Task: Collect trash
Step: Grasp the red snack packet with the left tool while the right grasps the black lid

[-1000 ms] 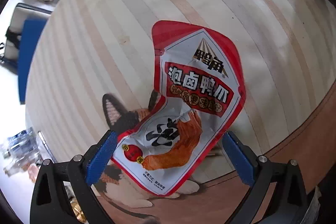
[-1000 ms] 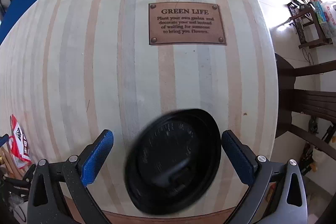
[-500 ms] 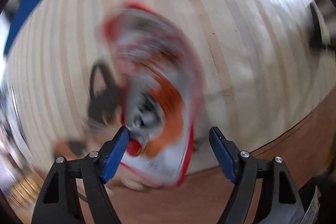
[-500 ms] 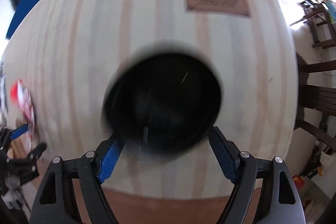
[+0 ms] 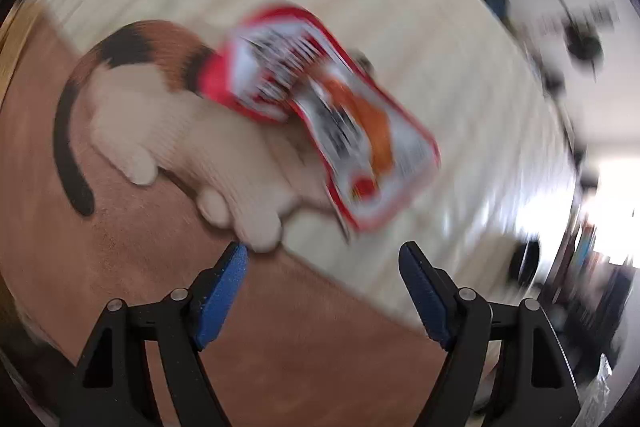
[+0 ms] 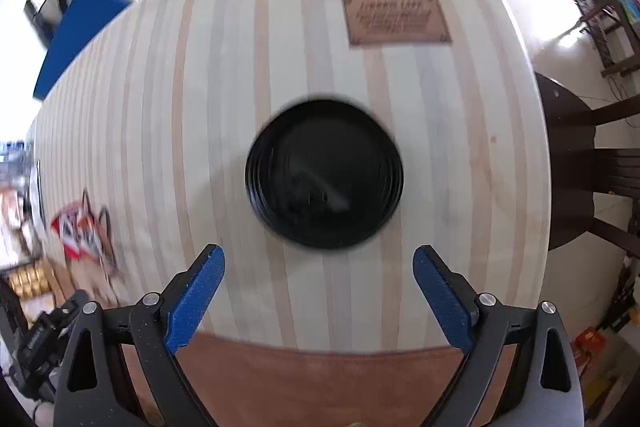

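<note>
1. Right gripper (image 6: 318, 267) hangs over the striped bench (image 6: 160, 107), jaws opening, nothing between them; black lid (image 6: 324, 174) lies just ahead, uncollected.
2. Left gripper (image 5: 323, 259) is released, empty; red snack wrapper (image 5: 320, 115), crumpled and blurred, seemingly lies flat on a cat picture (image 5: 160, 115).
</note>
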